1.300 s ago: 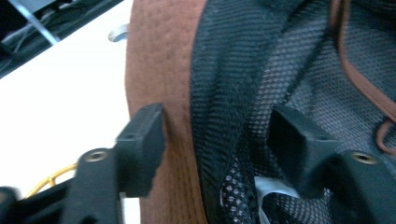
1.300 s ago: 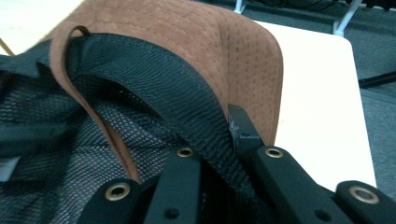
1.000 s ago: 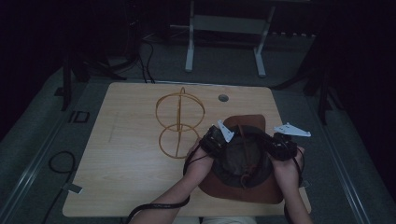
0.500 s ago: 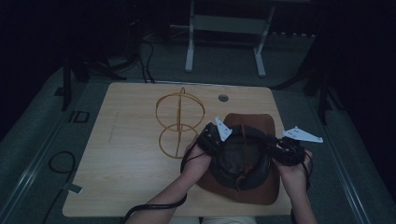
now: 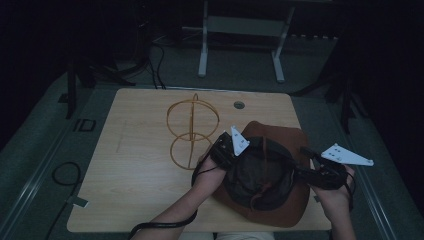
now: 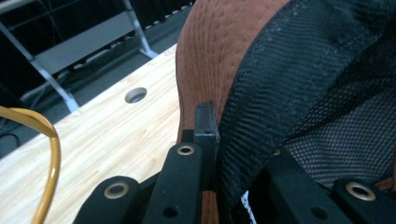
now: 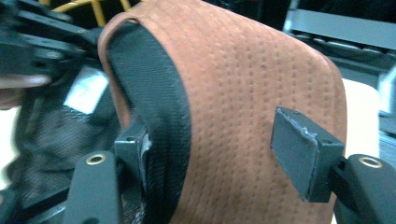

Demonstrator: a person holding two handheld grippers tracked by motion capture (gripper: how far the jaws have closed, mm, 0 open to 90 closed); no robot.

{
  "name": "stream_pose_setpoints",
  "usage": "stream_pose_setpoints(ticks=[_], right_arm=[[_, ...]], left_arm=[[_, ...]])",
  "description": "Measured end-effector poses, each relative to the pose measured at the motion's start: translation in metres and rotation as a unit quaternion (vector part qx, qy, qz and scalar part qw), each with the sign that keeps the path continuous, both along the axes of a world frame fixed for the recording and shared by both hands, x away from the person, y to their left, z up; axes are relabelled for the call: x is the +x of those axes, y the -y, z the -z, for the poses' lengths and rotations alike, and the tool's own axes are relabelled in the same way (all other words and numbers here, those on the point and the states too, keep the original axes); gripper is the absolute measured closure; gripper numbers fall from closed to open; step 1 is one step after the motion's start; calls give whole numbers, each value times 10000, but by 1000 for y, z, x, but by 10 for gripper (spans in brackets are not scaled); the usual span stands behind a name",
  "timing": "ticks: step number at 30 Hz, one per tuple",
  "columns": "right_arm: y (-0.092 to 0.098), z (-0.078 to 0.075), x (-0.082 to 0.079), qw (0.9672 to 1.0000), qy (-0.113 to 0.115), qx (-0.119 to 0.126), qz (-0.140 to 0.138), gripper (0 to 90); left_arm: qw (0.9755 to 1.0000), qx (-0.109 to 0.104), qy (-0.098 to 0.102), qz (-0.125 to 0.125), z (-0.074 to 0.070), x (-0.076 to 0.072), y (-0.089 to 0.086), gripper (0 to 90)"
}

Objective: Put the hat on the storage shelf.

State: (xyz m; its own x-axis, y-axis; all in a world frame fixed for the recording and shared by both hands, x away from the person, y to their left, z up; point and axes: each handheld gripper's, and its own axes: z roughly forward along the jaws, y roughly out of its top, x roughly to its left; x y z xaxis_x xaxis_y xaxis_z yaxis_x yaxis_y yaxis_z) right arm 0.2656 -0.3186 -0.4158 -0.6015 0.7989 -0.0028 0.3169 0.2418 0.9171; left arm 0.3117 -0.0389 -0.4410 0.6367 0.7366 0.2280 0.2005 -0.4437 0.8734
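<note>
A brown hat lies crown-down at the right front of the table, its dark mesh lining facing up. My left gripper is shut on the hat's left rim; in the left gripper view the black sweatband is pinched between the jaws of the left gripper. My right gripper is at the hat's right rim. In the right gripper view the right gripper is open: one jaw rests against the inner band, and the other stands apart over the brown brim.
A golden wire stand of two hoops rises just left of the hat, close to my left hand. The wooden table has a round cable hole near its back edge. A metal frame stands behind the table.
My right gripper has moved outward to the right along the hat's rim. The hat's opening has stretched wider and shifted slightly right. The left gripper stays shut on the left rim.
</note>
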Motion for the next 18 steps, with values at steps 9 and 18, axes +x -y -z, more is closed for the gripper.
stream_pose_setpoints(ticks=[9,18], right_arm=[[36,-21,-15,9985,431,75,330,346],[62,12,8,9983,-104,-56,578,387]], left_arm=[[9993,-265,99,245,1,-4,-10,860],[9864,-795,552,1326,-9,-21,-31,858]])
